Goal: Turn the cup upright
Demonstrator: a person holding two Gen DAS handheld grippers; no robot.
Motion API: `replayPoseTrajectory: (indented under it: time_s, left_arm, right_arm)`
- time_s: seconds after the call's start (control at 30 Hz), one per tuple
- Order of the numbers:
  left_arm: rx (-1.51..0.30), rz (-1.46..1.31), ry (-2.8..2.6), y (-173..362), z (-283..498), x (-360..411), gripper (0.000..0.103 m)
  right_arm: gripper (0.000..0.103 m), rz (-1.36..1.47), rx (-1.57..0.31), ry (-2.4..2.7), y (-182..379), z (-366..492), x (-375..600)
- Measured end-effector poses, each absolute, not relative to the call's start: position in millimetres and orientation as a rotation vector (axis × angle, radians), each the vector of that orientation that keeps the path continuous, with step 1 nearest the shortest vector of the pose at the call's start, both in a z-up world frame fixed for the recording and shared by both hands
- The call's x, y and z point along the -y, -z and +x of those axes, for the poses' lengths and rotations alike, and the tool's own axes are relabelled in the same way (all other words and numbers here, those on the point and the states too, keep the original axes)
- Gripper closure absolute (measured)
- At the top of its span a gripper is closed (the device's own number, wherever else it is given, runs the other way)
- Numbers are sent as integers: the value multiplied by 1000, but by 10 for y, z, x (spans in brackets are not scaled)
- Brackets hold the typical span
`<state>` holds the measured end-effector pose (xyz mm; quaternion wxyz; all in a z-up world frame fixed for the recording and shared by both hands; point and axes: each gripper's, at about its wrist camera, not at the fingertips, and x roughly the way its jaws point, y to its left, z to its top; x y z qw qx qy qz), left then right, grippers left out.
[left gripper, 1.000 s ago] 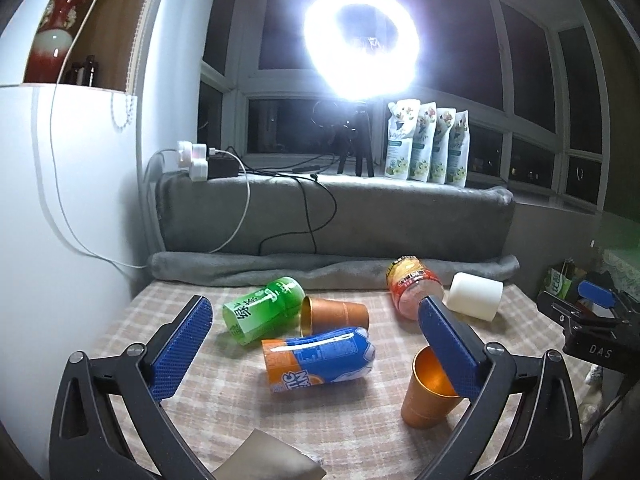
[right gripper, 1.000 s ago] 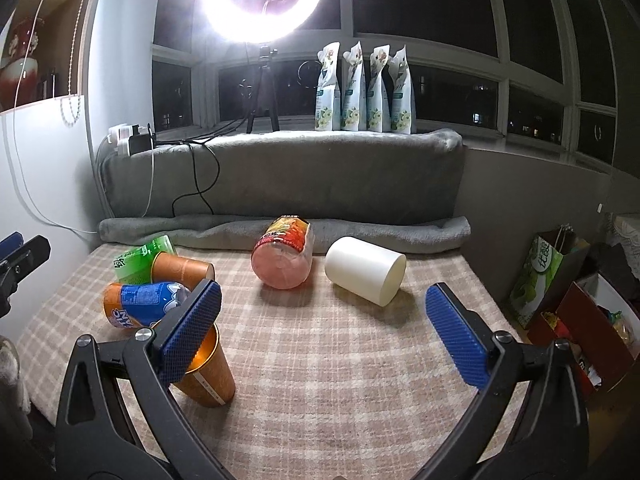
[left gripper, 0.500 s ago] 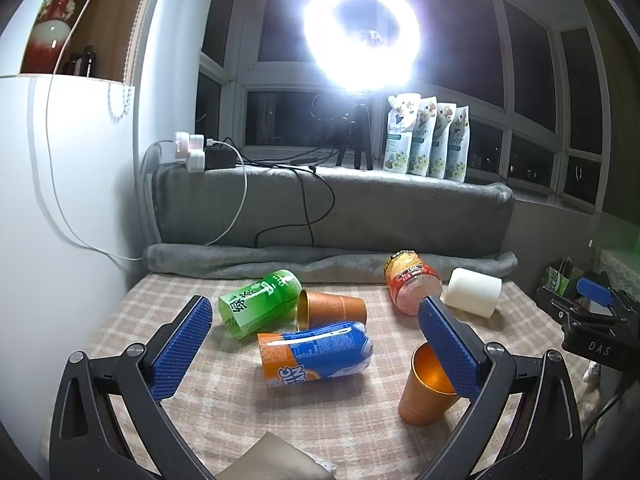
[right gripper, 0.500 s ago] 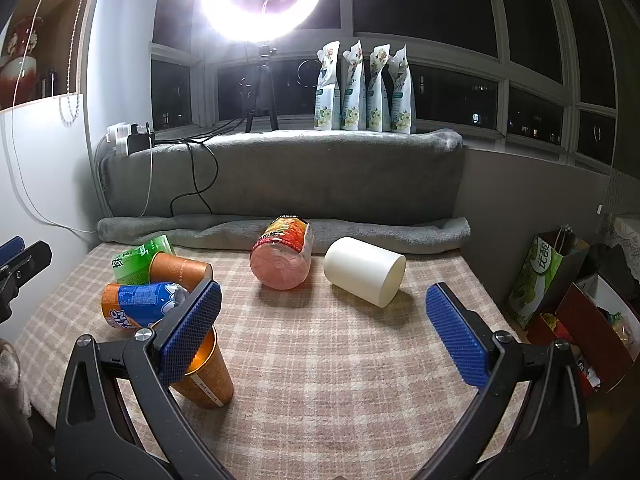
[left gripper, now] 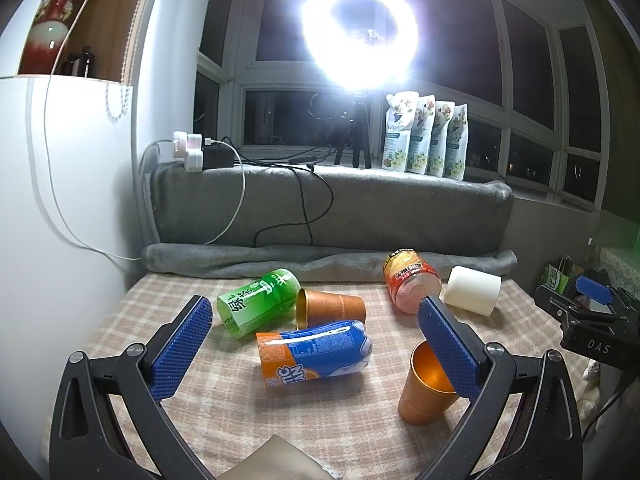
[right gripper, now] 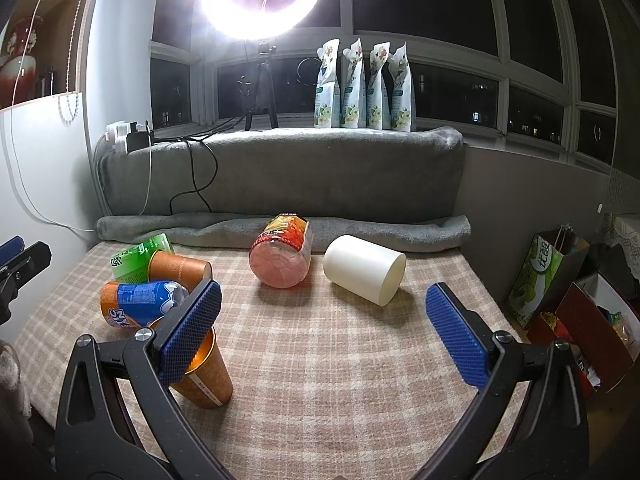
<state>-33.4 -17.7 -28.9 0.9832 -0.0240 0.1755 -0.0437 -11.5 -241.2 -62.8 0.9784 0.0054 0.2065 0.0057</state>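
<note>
Both grippers slightly farther back, empty.

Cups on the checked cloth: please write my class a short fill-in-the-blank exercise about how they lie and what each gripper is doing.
1. The white cup lies on its ____.
2. The near orange cup stands ____, mouth up.
3. The left gripper and right gripper are both ____ and hold nothing.
4. The far orange cup, on its side, rests beside the ____ cup with Chinese print.

Missing words: side; upright; open; green
</note>
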Motion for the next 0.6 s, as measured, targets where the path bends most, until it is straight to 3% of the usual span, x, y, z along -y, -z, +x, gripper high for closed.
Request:
replayPoseTrajectory:
  time_s: [0.6]
  left_arm:
    - [-350, -43, 98, 281, -329, 183, 0]
  right_arm:
    - [0, 12, -419, -11, 631, -111, 2420]
